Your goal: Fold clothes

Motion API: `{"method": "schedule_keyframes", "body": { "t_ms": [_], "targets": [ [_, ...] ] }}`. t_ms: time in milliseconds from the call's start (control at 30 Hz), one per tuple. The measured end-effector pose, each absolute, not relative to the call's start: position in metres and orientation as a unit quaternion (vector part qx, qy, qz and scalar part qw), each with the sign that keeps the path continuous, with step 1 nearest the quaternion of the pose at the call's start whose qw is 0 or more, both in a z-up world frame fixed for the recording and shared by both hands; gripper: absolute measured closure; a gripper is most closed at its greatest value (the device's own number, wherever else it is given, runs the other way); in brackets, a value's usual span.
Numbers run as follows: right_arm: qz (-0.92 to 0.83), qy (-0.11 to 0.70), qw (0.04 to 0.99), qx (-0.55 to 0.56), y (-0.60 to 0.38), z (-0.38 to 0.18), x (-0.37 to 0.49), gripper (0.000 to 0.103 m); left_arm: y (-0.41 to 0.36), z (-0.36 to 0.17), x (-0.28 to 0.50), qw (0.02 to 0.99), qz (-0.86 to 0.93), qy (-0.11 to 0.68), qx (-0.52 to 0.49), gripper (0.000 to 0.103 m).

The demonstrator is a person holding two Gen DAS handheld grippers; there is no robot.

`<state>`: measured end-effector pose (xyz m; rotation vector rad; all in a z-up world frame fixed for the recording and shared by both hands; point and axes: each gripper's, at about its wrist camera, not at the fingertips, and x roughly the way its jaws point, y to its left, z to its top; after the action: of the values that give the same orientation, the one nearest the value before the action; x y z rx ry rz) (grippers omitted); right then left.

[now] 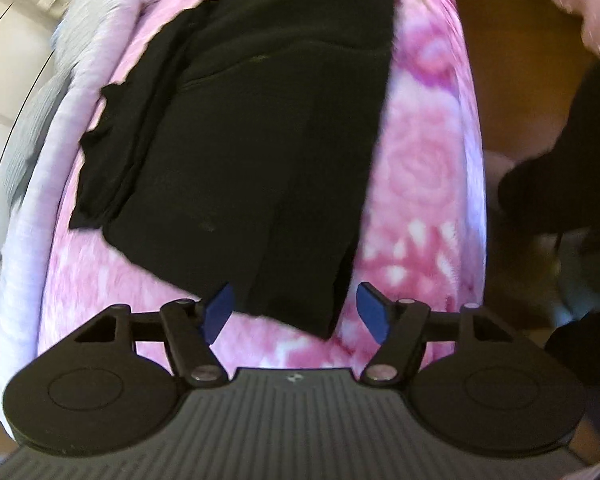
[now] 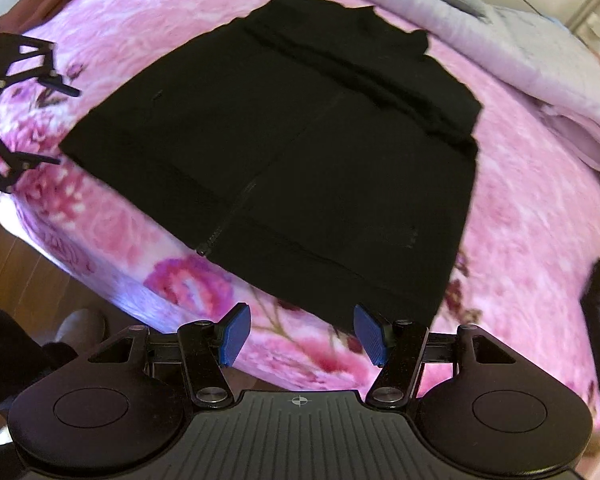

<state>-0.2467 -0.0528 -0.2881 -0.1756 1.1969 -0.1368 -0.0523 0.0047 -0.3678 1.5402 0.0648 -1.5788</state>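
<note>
the black zip-front fabric jacket [image 2: 284, 152] lies flat on the pink rose-print fleece blanket [image 2: 520, 208], filling mid-frame, zip running bottom to top. the left gripper [image 1: 296, 312] and right gripper [image 2: 300, 334] both stand spread and empty just below its near hem, a corner each.

The black zip-up jacket [image 2: 300, 152] is matt, soft-looking cloth with a dark toothed zipper [image 2: 228, 220]. The pink floral blanket [image 2: 180, 240] looks fleecy. Both hand-held grippers, left [image 1: 296, 312] and right [image 2: 302, 336], are matt black plastic with ribbed blue pads [image 2: 370, 338] and shiny metal pivot screws [image 2: 212, 394]. The floor [image 2: 32, 272] is smooth wood
</note>
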Motion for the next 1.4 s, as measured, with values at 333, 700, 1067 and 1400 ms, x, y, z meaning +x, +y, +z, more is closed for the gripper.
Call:
{"method": "schedule_keyframes", "body": {
  "t_ms": [333,700,1067,1400],
  "targets": [
    [-0.061,0.541,0.832,-0.11,-0.064,-0.314,-0.261,0.042,-0.009,-0.397,-0.053,0.441,-0.612,-0.043,0.655,0.087],
    [0.052,0.456,0.843,-0.28,-0.012,-0.367,-0.26,0.041,-0.053,-0.315,-0.011,0.522,-0.663,0.148,0.516,0.095],
    [-0.011,0.419,0.821,-0.388,-0.036,-0.42,-0.236,0.041,-0.063,-0.297,-0.004,0.513,-0.668,0.184,0.507,0.095],
    [-0.012,0.476,0.755,-0.451,-0.142,-0.42,-0.251,0.067,-0.069,-0.305,-0.002,0.5,-0.668,0.168,0.524,0.095]
  ]
}}
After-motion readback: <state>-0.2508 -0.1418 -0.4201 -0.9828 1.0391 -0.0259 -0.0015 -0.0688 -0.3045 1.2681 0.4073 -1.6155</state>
